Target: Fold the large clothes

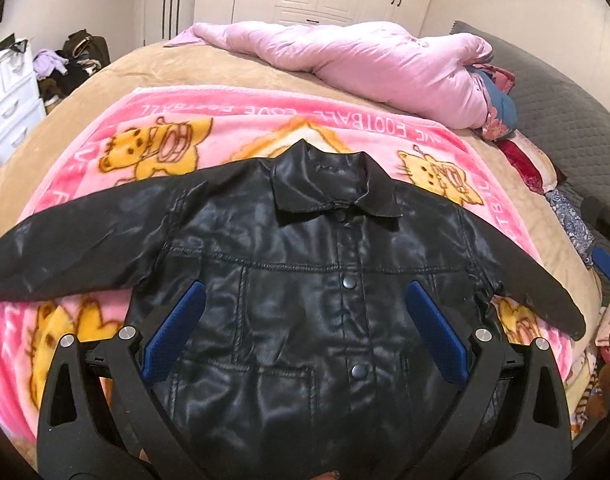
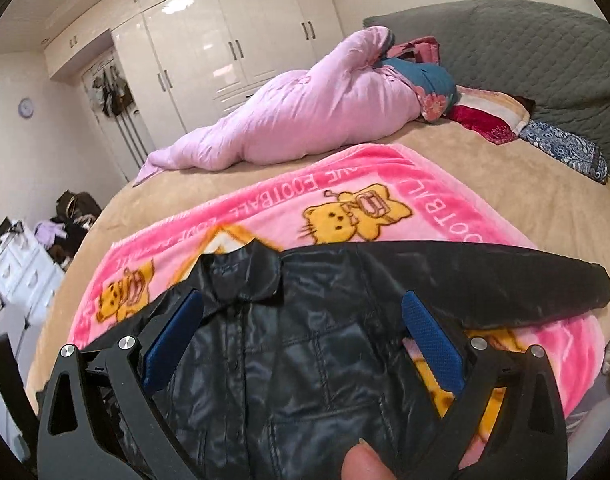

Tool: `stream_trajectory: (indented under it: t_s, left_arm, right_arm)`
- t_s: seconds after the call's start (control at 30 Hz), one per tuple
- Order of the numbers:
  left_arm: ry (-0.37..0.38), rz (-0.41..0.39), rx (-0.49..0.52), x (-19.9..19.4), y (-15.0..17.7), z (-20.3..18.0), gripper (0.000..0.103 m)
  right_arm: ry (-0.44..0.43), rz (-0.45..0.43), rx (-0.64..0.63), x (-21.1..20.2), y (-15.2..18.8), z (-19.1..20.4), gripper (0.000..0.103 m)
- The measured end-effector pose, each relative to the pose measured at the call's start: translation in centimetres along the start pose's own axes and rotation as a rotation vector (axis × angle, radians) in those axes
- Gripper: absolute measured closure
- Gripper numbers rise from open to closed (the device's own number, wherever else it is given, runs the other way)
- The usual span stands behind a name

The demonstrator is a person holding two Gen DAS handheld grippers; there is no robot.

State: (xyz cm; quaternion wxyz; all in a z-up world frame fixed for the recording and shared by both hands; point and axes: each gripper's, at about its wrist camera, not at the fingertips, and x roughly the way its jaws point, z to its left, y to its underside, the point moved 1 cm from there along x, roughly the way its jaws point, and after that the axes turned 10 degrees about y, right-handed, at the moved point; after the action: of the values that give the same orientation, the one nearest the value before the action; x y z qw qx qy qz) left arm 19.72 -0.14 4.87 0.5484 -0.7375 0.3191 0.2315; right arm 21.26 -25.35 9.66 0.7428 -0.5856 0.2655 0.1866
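Observation:
A black leather-look jacket [image 1: 305,264] lies flat, front up and buttoned, sleeves spread to both sides, on a pink cartoon blanket [image 1: 153,120]. My left gripper [image 1: 305,292] is open, its blue-padded fingers [image 1: 177,332] wide apart above the jacket's chest, holding nothing. In the right wrist view the jacket [image 2: 305,344] fills the lower middle, collar toward the left. My right gripper [image 2: 303,300] is open above the jacket's right chest and armpit, one blue-padded finger [image 2: 433,340] over the blanket [image 2: 345,192] edge. It holds nothing.
The blanket lies on a tan bed [image 1: 117,76]. A rolled pink quilt [image 1: 365,60] and pillows [image 2: 493,116] lie at the far side by a grey headboard [image 2: 525,48]. White wardrobes [image 2: 225,48] stand behind; a white dresser [image 1: 5,96] stands left.

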Motion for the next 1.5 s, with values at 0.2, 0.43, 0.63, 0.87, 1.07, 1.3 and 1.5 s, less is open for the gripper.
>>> stream_trajectory:
  t_s: [0.2, 0.43, 0.63, 0.87, 1.07, 1.3, 1.5]
  left_arm:
    - [0.014, 0.007, 0.013, 2.3, -0.8, -1.3, 0.009]
    - [0.043, 0.04, 0.021, 5.8, -0.8, -3.1, 0.009]
    - [0.073, 0.089, 0.066, 8.5, -0.7, -5.6, 0.009]
    - [0.13, 0.129, 0.183, 11.1, -0.5, -9.4, 0.009]
    - [0.113, 0.187, 0.205, 14.7, -0.1, -10.9, 0.009]
    - [0.138, 0.204, 0.242, 17.9, -0.4, -13.7, 0.009]
    - [0.147, 0.228, 0.255, 21.1, -0.1, -15.7, 0.009]
  right_arm:
    - [0.037, 0.004, 0.117, 2.6, -0.6, -3.8, 0.004]
    - [0.151, 0.03, 0.223, 5.6, -0.3, -9.2, 0.004]
    - [0.23, 0.061, 0.357, 7.3, 0.5, -15.0, 0.004]
    - [0.335, 0.052, 0.492, 7.7, 1.2, -21.0, 0.004]
    - [0.335, 0.084, 0.639, 8.1, 2.6, -26.2, 0.004]
    - [0.399, 0.092, 0.775, 8.6, 4.3, -30.7, 0.004]
    - [0.423, 0.106, 0.907, 9.5, 6.3, -33.5, 0.004]
